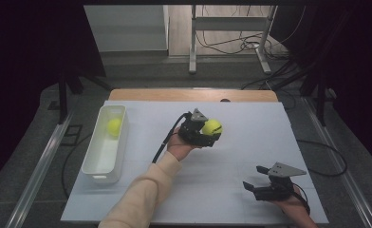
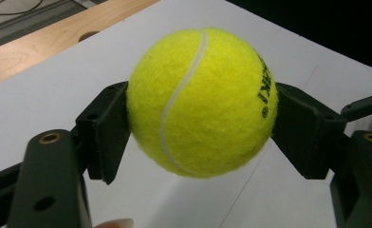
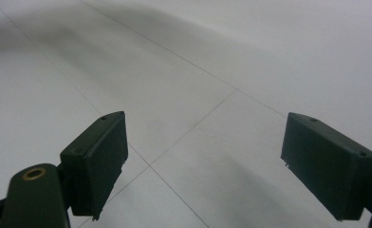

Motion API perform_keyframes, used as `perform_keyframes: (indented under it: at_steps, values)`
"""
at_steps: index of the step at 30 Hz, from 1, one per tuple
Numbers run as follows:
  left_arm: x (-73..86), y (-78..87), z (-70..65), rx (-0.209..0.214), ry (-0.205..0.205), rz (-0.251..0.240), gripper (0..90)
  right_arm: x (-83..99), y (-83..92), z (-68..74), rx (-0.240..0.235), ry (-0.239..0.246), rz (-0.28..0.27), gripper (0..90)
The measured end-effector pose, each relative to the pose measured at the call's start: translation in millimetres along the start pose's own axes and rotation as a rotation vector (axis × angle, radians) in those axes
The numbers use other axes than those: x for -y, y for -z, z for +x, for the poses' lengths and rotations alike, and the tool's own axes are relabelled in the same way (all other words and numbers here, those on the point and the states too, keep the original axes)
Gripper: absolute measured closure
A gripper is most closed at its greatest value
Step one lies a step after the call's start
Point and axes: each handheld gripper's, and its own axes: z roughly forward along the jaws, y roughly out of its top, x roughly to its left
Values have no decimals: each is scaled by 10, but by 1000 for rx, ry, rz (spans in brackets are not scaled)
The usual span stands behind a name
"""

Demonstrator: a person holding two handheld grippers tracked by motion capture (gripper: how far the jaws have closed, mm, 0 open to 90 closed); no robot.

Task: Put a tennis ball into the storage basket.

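left gripper (image 1: 211, 134) clamped on a yellow tennis ball (image 1: 212, 127), pads pressing both sides in the left gripper view (image 2: 200, 102); ball is off the surface, roughly mid-table. right gripper (image 1: 255, 181) jaws spread wide, nothing between them, low over bare sheet near the front right corner (image 3: 203, 142). second tennis ball (image 1: 114, 126) sits in the far end of the white bin (image 1: 90, 166), which runs along the left edge of the white sheet (image 1: 250, 156). wide open sheet between bin and held ball, and between the two grippers. wooden table edge (image 1: 146, 94) shows past the sheet's far side. beyond: grey floor, metal frame legs (image 1: 192, 42), loose cables (image 1: 241, 45). dark curtains both sides.
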Motion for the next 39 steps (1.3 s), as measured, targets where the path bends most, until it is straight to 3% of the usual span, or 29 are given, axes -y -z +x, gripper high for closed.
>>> perform_keyframes:
  at_steps: [20,39]
  values:
    - [105,273,4,-12,-8,-33,262,4,-4,0,5,1,5,160]
    - [263,491,55,-20,11,-49,262,8,-10,10,5,2,12,160]
